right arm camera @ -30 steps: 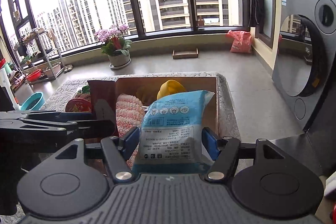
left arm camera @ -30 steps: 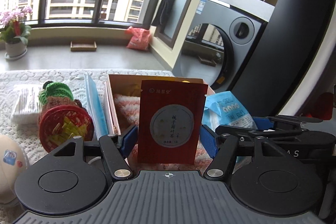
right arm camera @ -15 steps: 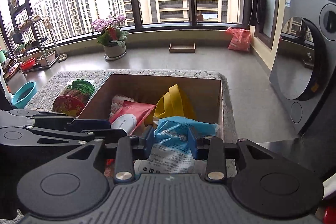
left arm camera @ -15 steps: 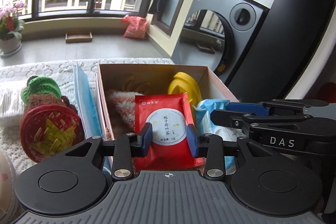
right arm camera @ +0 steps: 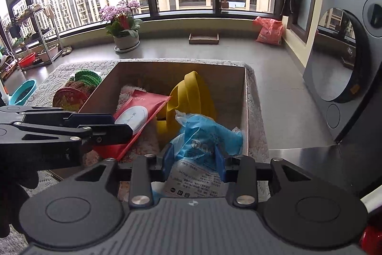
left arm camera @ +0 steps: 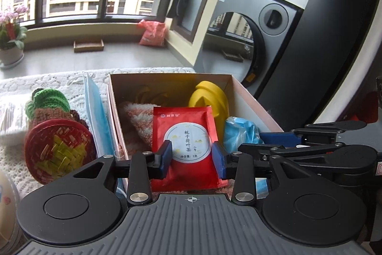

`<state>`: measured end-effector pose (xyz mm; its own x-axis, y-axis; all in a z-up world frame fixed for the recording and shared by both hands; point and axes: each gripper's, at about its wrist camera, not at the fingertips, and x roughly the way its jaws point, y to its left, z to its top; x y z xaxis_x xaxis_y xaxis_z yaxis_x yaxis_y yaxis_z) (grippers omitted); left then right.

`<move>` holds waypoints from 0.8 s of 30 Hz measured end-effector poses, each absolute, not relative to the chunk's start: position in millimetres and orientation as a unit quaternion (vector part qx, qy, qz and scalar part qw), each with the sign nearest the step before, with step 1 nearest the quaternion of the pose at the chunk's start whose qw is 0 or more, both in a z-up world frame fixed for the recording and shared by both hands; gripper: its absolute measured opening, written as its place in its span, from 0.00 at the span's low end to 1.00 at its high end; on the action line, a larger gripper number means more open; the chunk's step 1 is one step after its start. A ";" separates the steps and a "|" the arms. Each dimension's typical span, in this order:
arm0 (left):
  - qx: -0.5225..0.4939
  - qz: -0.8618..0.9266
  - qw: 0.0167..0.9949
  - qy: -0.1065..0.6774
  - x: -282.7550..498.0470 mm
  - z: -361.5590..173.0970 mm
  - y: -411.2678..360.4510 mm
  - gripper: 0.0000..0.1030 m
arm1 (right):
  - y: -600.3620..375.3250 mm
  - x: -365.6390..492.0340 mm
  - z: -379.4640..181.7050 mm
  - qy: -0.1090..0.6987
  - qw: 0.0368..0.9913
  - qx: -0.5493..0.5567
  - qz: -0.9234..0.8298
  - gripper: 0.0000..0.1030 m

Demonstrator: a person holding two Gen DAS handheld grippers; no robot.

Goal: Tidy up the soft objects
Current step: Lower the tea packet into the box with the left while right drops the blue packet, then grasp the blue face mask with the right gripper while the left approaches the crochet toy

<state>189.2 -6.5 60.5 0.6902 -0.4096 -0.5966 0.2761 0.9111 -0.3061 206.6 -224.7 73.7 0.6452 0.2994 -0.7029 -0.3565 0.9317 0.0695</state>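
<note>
A red tea packet (left arm camera: 186, 126) lies tilted back on a pink towel (left arm camera: 140, 121) inside the cardboard box (left arm camera: 167, 78). My left gripper (left arm camera: 192, 152) hovers over it with its jaws half closed. The packet stays flat and is wider than the gap, so the pads do not clamp it. A crumpled blue-and-white packet (right arm camera: 198, 135) lies in the box's right part beside a yellow item (right arm camera: 191, 97). My right gripper (right arm camera: 193, 157) sits over it, jaws opening slightly. That packet shows in the gap and spreads past both pads.
Left of the box on the lace cloth are blue face masks (left arm camera: 95, 106), crochet pieces (left arm camera: 47, 99), a red woven basket (left arm camera: 57, 149) and a white tissue pack (left arm camera: 12, 118). A washing machine (right arm camera: 346, 51) stands to the right, beyond the table's edge.
Both packets stood upright between wide jaws a second ago. They now lie back in the box, the blue one crumpled, and both pairs of jaws have narrowed to about half.
</note>
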 end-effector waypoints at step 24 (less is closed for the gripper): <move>-0.287 -0.013 0.938 0.193 43.8 19.8 212.7 0.39 | -7.6 247.0 111.8 0.408 0.871 -0.095 0.257 0.77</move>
<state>43.8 212.7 19.8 0.9254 -0.1358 -0.3539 -0.0852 0.8352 -0.5433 247.0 -7.6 111.8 0.5356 0.3697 -0.7592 -0.5250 0.8500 0.0436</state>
